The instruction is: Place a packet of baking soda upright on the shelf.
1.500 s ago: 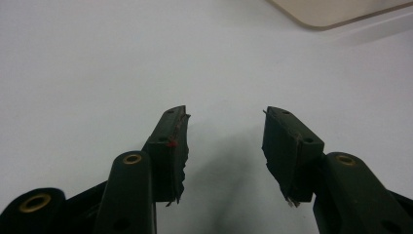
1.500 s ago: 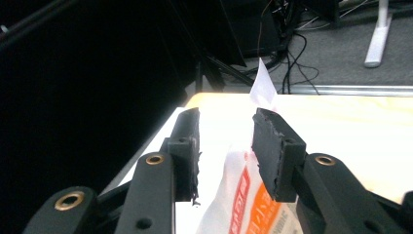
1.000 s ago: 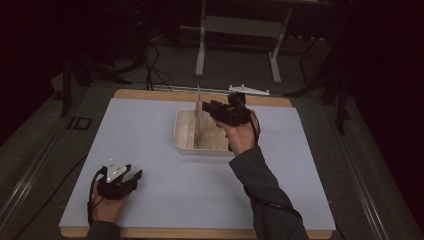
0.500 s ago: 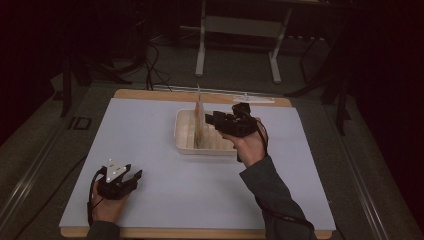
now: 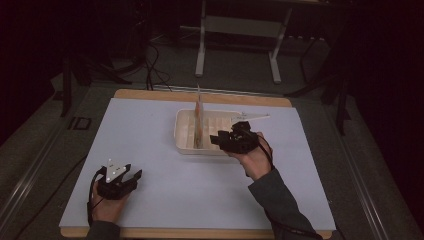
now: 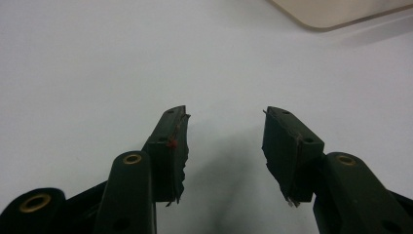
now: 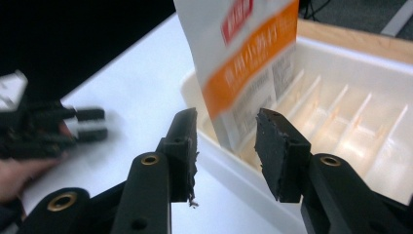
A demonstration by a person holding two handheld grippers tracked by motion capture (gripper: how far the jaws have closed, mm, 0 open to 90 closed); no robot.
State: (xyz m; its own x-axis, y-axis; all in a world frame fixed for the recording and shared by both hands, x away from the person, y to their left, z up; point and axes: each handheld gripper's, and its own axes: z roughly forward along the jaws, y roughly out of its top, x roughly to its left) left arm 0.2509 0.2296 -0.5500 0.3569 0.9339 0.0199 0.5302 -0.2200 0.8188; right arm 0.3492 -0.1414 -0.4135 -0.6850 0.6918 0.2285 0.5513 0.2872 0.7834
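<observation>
A white slotted tray [image 5: 186,134] sits mid-table on the pale mat. A white packet with an orange band [image 5: 199,117] stands upright in one of its left slots. My right gripper [image 5: 216,139] hovers at the tray's near right corner, jaws pointing left toward the packet. In the right gripper view the packet [image 7: 243,63] rises just beyond my right gripper [image 7: 226,146]; its jaws have just been opening and hold nothing. My left gripper [image 5: 133,177] rests open on the mat at the near left, and the left gripper view shows nothing between the jaws of my left gripper [image 6: 224,141].
A thin white strip [image 5: 252,117] lies behind the tray's right end. The mat [image 5: 150,130] leaves bare room left of the tray and along the front. Beyond the table's wooden far edge [image 5: 150,94] stand metal frame legs [image 5: 201,50] and cables on a dark floor.
My right hand has come down and back toward the near side, from above the tray's far right to its near right corner. The packet and my left gripper stayed put.
</observation>
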